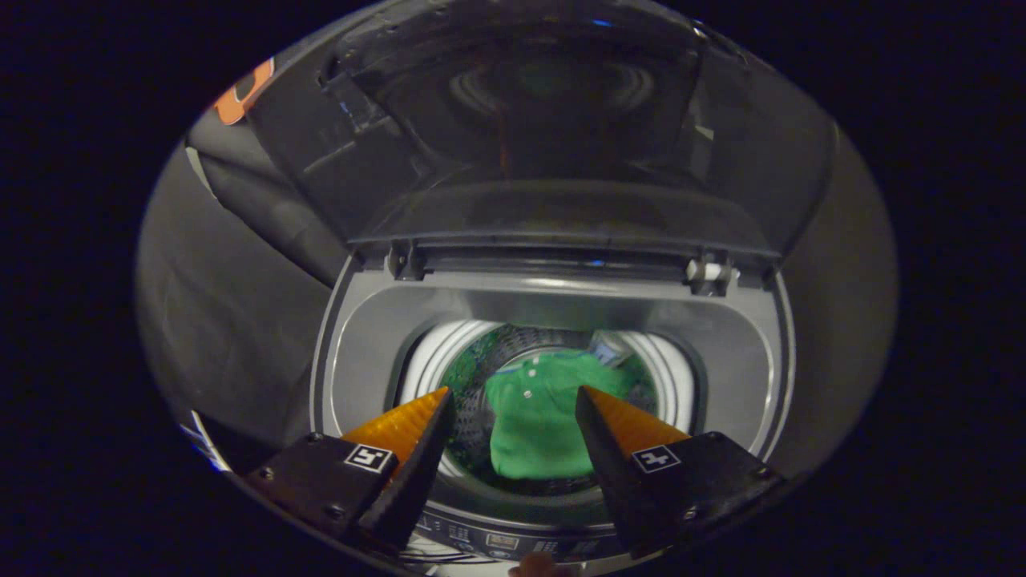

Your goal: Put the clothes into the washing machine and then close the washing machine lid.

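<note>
Jaws parted, empty, above shirt in drum.

Dim booth, light weak and coming from above. Dark cloth wall on the left, hanging in soft folds and creases, one diagonal fold running down toward the near side. Plain grey wall on the right, smooth and unmarked. Faint blue and pale glints of room light far off at the top.
</note>
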`<state>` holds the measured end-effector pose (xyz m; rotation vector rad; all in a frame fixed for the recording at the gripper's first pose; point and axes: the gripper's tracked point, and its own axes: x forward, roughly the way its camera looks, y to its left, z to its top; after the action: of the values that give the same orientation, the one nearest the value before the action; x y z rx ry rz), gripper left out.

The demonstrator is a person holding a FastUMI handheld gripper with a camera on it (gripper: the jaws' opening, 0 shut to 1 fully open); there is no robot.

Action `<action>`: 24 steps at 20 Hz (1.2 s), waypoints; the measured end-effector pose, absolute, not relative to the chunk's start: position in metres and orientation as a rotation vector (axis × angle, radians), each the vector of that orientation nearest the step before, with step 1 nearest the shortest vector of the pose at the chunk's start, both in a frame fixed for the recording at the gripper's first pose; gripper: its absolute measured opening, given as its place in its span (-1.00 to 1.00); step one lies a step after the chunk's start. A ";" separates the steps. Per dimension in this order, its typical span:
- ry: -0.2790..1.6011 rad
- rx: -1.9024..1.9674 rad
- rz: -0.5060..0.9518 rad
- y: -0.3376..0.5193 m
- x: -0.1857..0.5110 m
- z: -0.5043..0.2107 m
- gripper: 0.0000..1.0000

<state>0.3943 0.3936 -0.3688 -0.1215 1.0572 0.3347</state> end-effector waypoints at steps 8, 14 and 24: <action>0.990 -0.138 0.439 0.410 0.379 -0.331 0.87; 0.872 -0.020 0.535 0.427 0.374 -0.246 0.87; 0.599 0.133 0.679 0.435 0.388 -0.056 0.87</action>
<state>0.3877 0.4349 -0.0555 0.1330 0.5993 0.6789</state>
